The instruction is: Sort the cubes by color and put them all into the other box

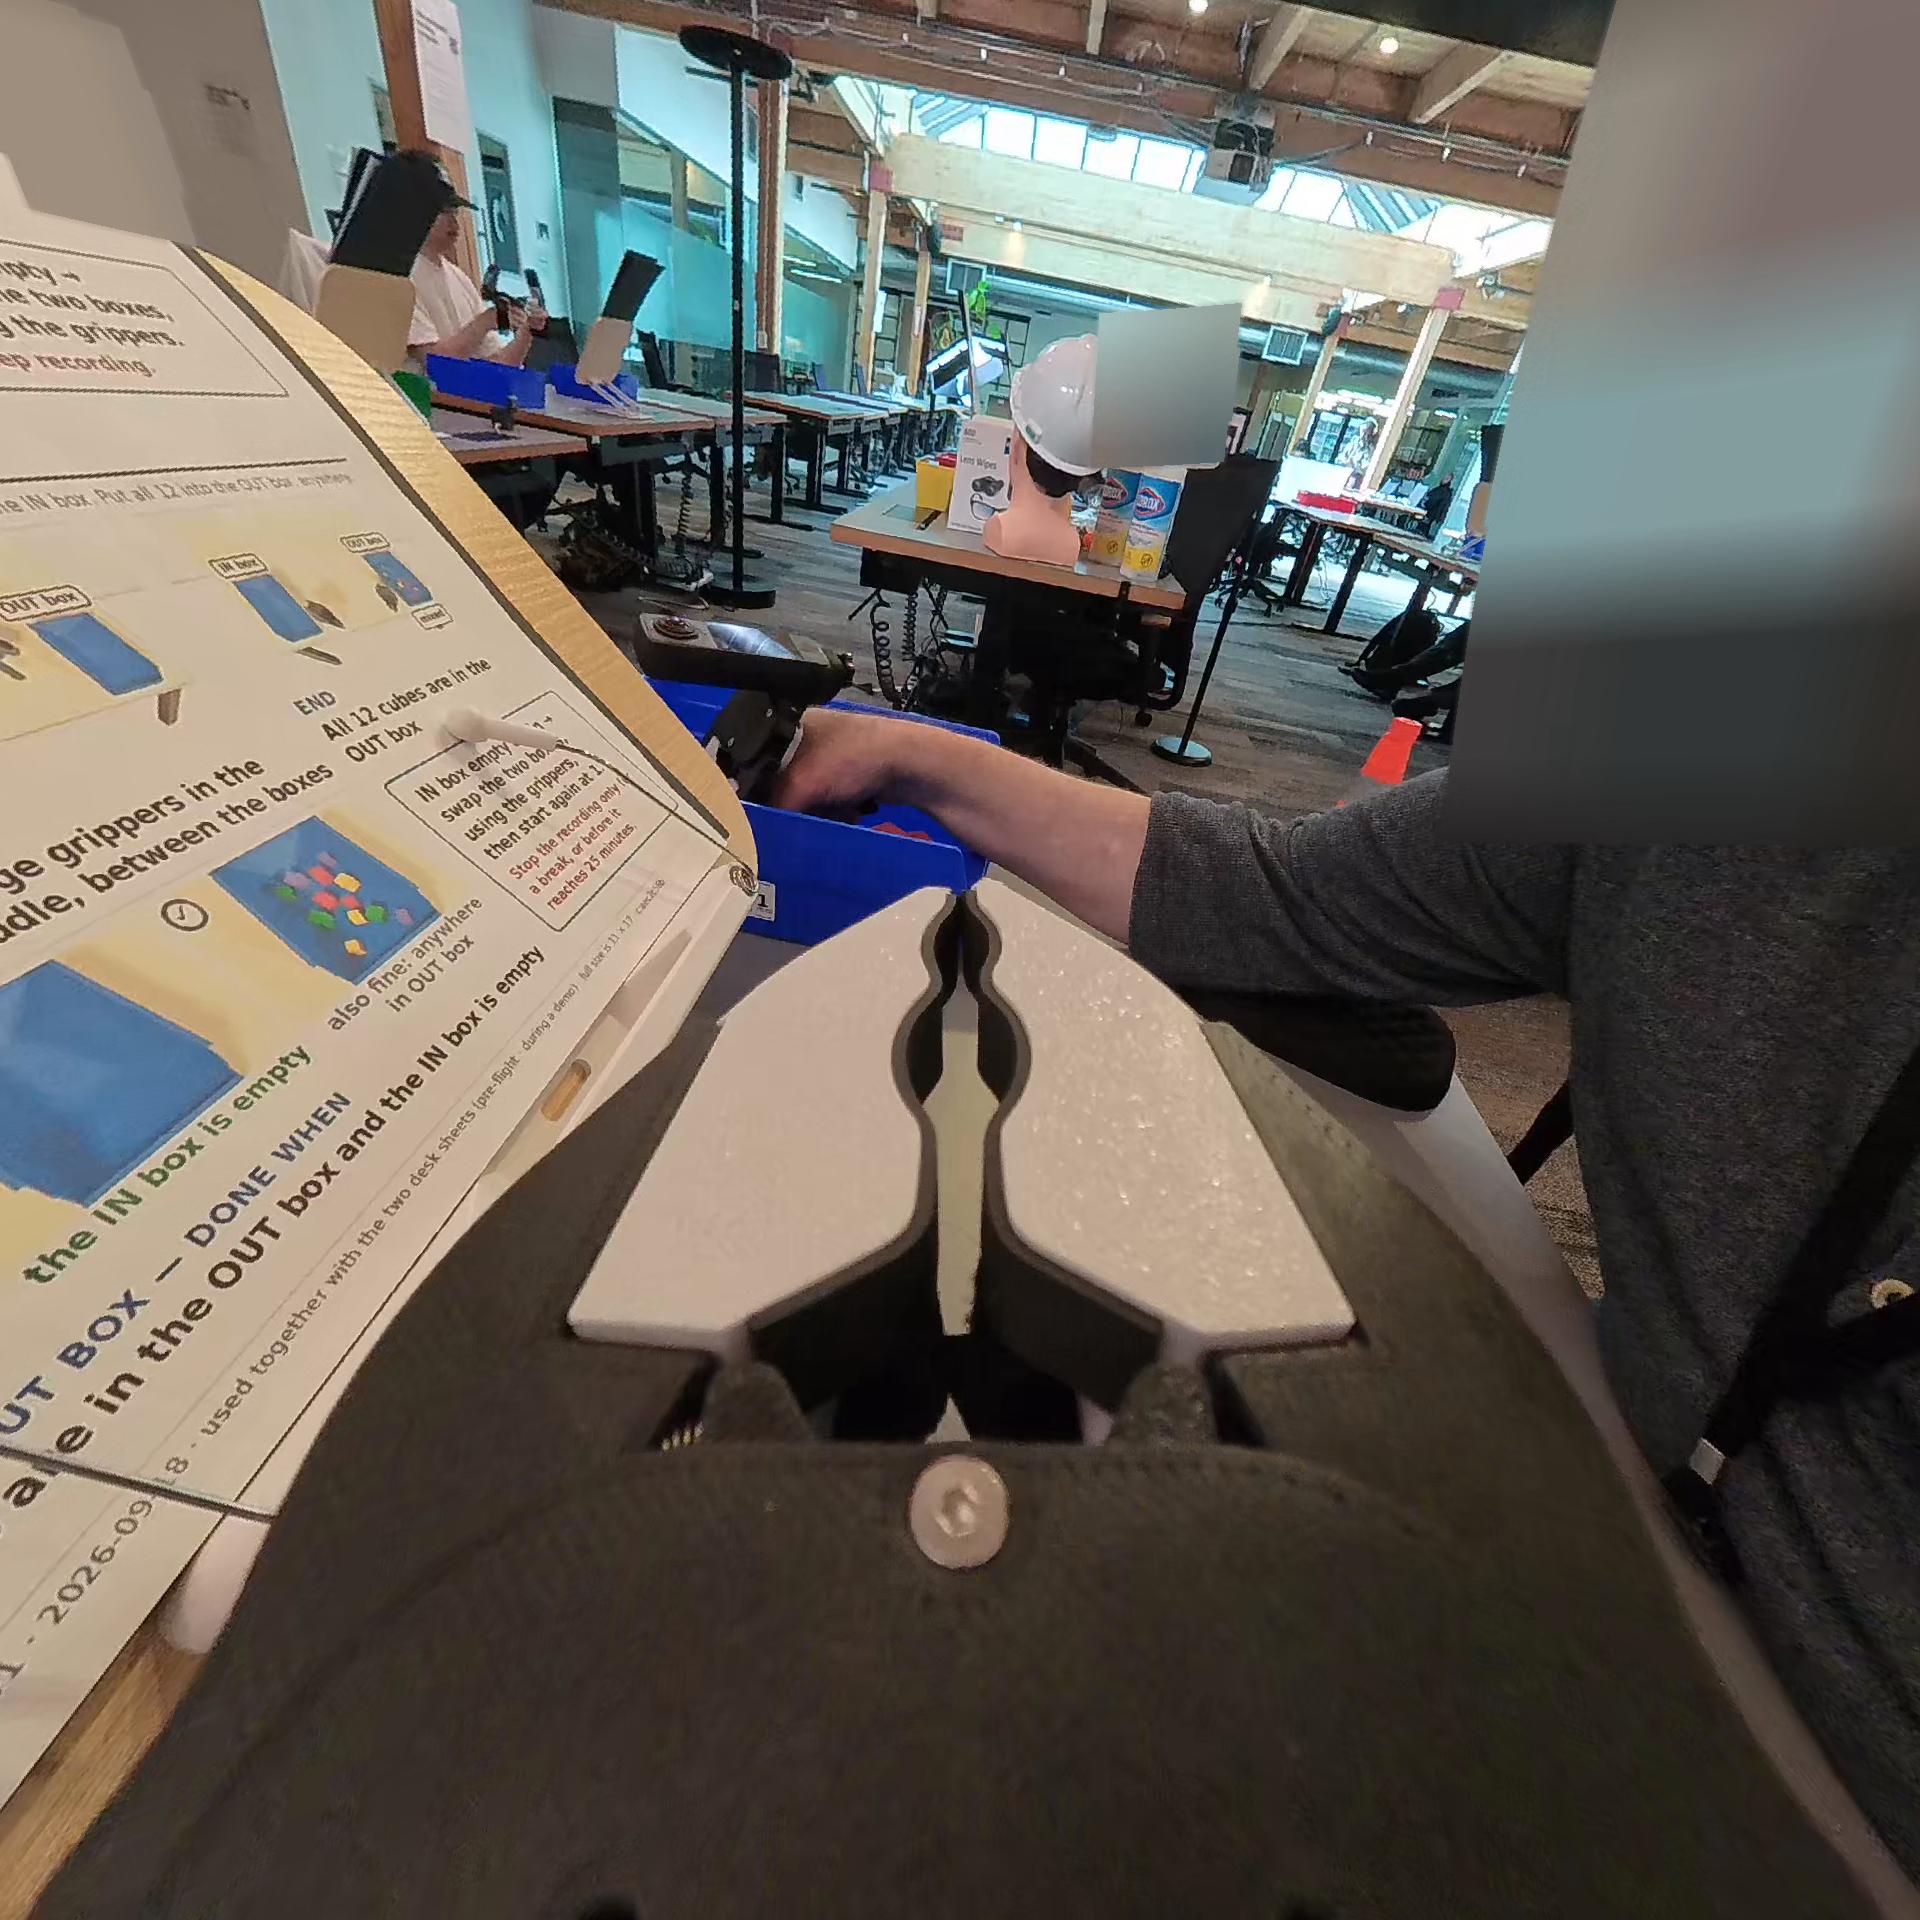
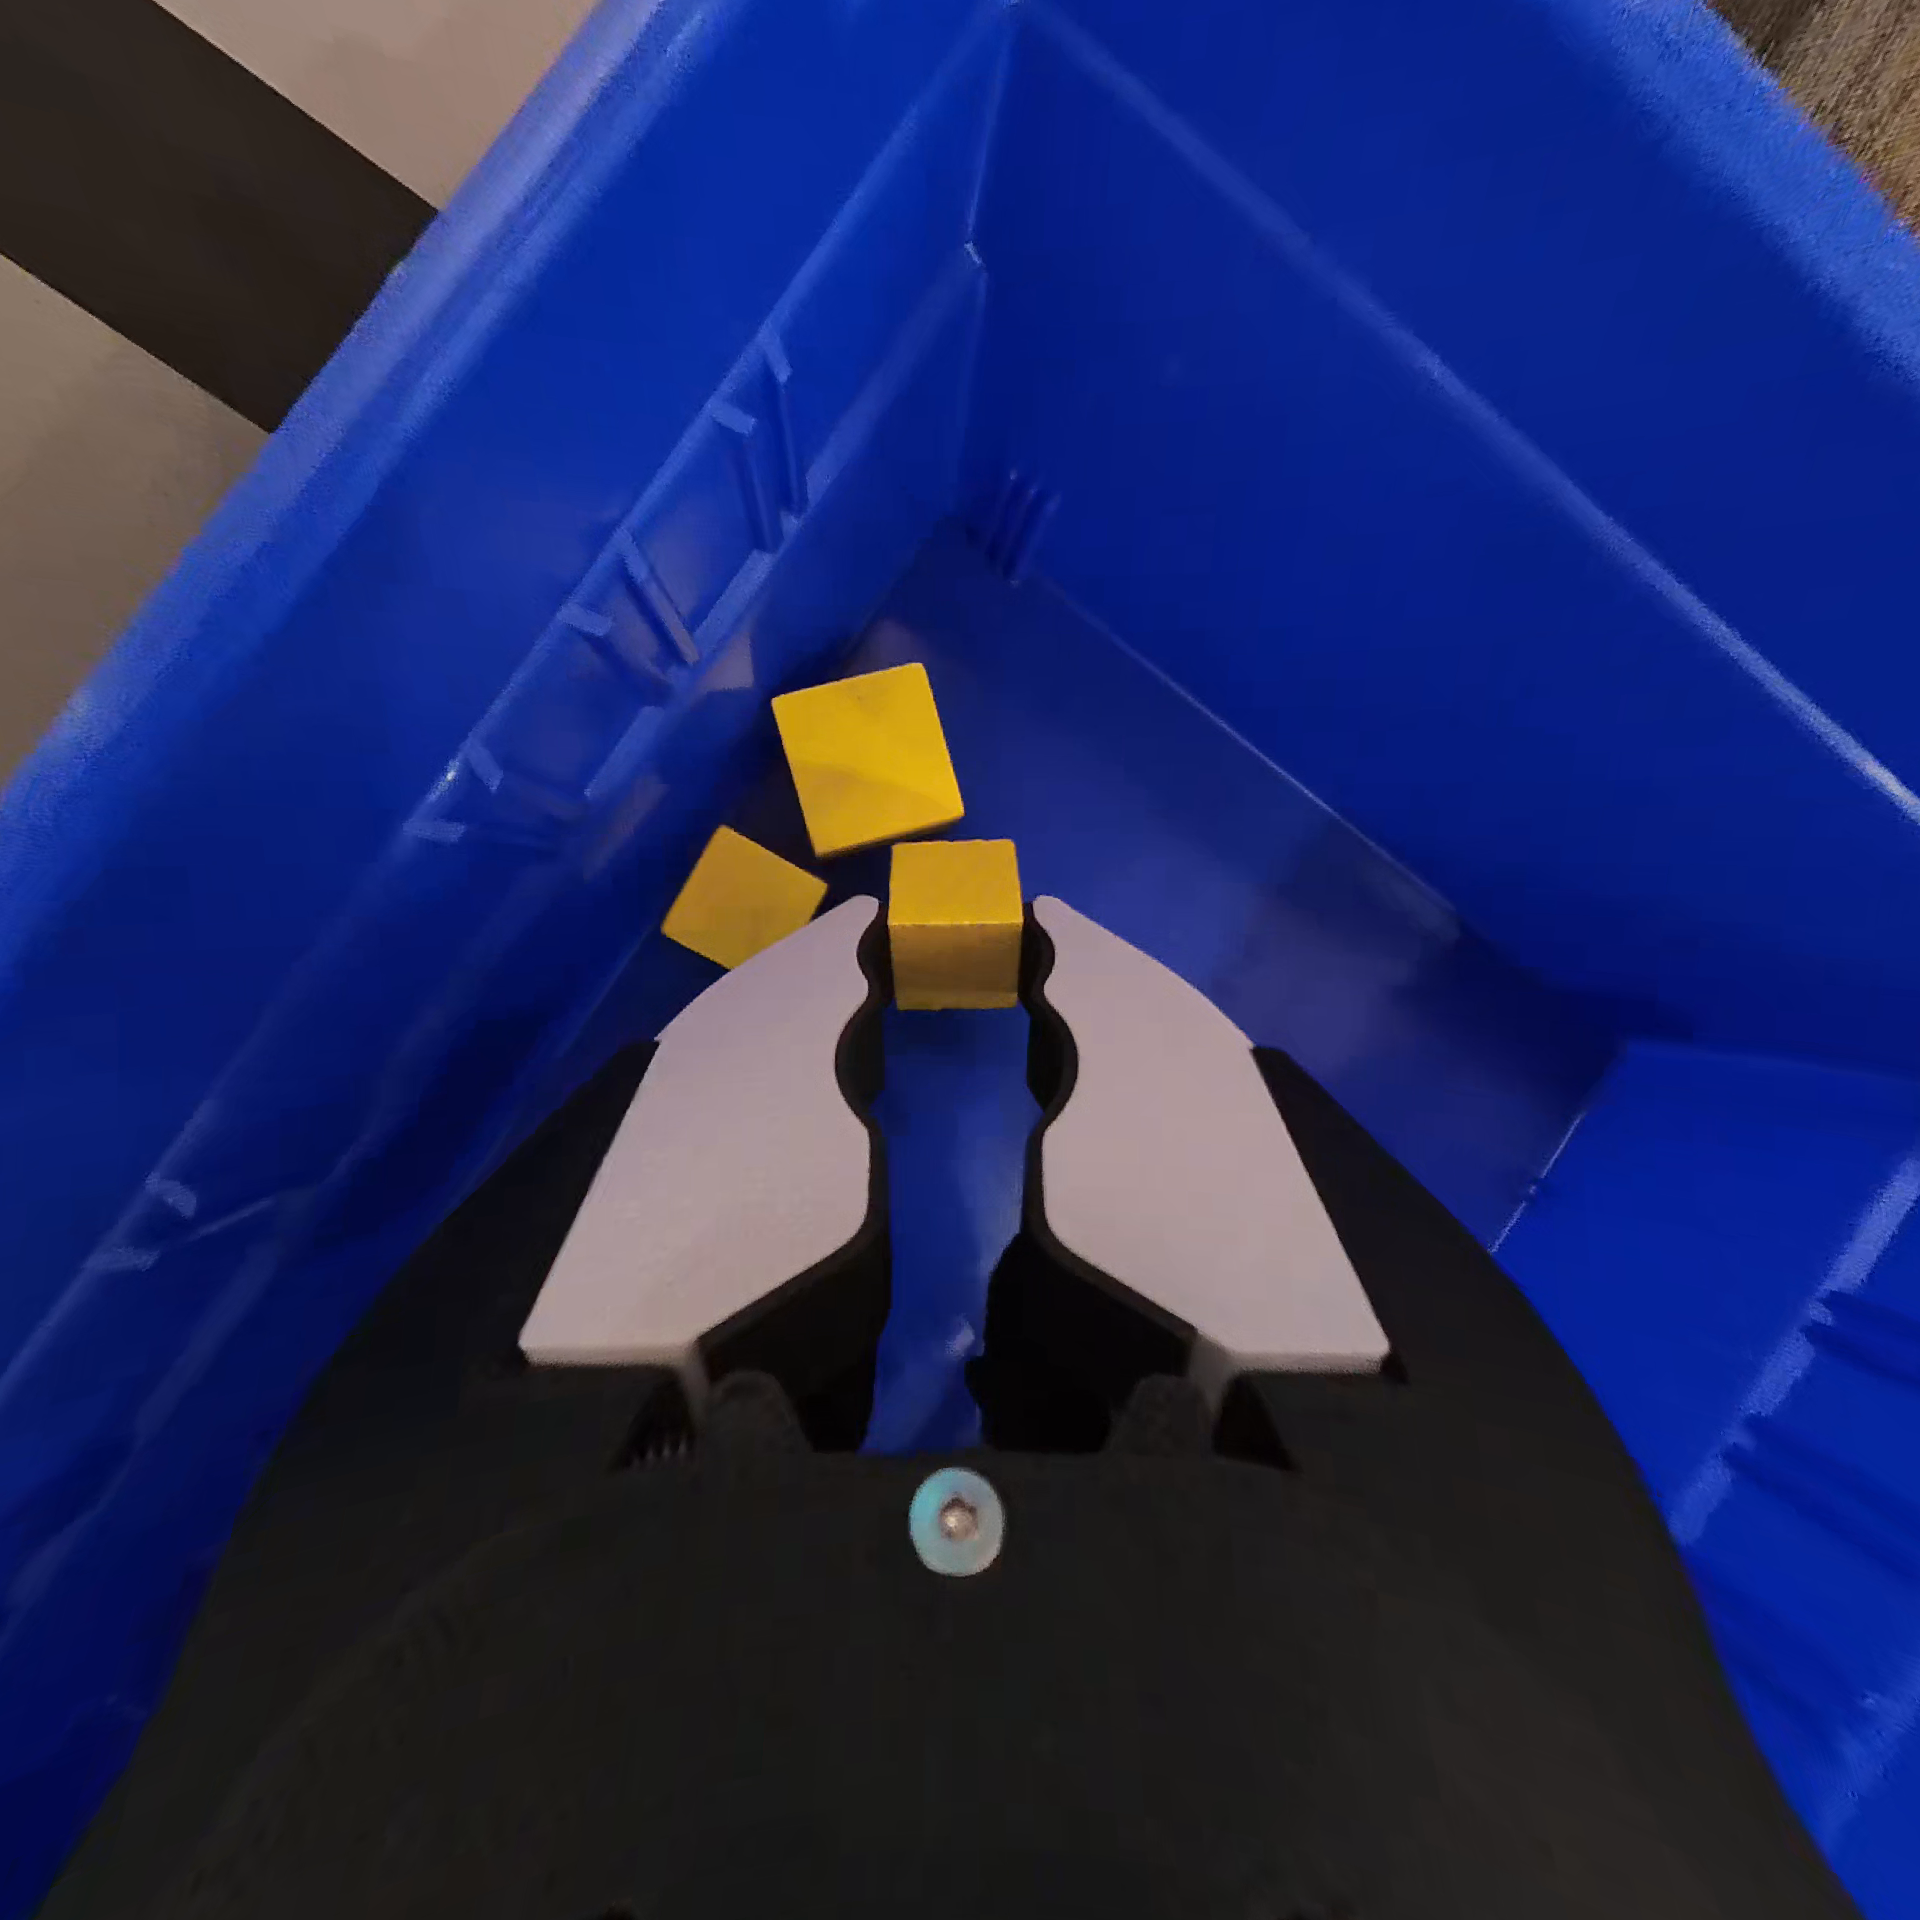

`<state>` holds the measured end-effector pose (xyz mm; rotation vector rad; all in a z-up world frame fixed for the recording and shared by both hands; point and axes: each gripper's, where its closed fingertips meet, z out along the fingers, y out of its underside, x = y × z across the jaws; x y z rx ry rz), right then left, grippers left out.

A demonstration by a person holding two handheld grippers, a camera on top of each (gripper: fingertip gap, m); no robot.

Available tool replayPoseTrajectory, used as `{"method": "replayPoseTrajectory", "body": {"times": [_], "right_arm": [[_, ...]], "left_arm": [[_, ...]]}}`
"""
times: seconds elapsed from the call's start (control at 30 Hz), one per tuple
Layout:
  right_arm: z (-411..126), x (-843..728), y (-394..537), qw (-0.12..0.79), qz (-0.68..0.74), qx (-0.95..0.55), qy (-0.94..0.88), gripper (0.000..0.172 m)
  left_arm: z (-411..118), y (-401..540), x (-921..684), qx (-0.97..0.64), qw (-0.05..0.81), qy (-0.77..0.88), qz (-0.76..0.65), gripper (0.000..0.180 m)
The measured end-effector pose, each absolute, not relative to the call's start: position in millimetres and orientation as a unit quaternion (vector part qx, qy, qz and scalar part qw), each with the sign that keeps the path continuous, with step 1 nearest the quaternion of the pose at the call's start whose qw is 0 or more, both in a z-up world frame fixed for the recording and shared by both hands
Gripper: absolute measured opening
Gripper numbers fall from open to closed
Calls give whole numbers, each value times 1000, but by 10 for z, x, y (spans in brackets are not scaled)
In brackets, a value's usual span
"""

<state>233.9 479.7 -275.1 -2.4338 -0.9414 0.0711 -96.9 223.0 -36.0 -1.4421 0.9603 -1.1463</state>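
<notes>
My right gripper (image 2: 956, 940) pinches a yellow cube (image 2: 954, 925) low in a corner of the blue box (image 2: 1351, 436), just beside two other yellow cubes (image 2: 871, 756). Letting go carelessly could knock them apart. My left gripper (image 1: 961, 914), clenched empty, waits outside.

Setting: large open-plan workshop or lab hall, set up for data collection. Evidence, left wrist view: exposed timber ceiling beams (image 1: 1195, 182) with skylight windows; rows of long wooden-topped benches on black frames (image 1: 665, 416) receding into the room. Blue plastic bins (image 1: 483, 379) stand on the far benches, where a seated person (image 1: 447, 301) works. One bench in the middle of the hall carries a mannequin bust wearing a white hard hat (image 1: 1049, 457), beside canisters of wipes (image 1: 1138, 520). An orange traffic cone (image 1: 1392, 748) stands on the floor. A laminated printed instruction sheet (image 1: 260, 831) is propped at the near bench's left edge.
</notes>
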Motion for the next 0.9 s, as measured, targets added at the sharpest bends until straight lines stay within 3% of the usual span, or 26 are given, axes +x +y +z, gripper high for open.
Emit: {"method": "replayPoseTrajectory", "body": {"times": [0.27,0.9], "right_arm": [[-2610,2342,4809,281,25,-895,-346,31],[-983,2121,4444,488,-11,-800,-348,26]], "left_arm": [[-369,2241,-984,-603,510,403,-462,0],[102,2392,-1749,-604,623,356,-346,2]]}}
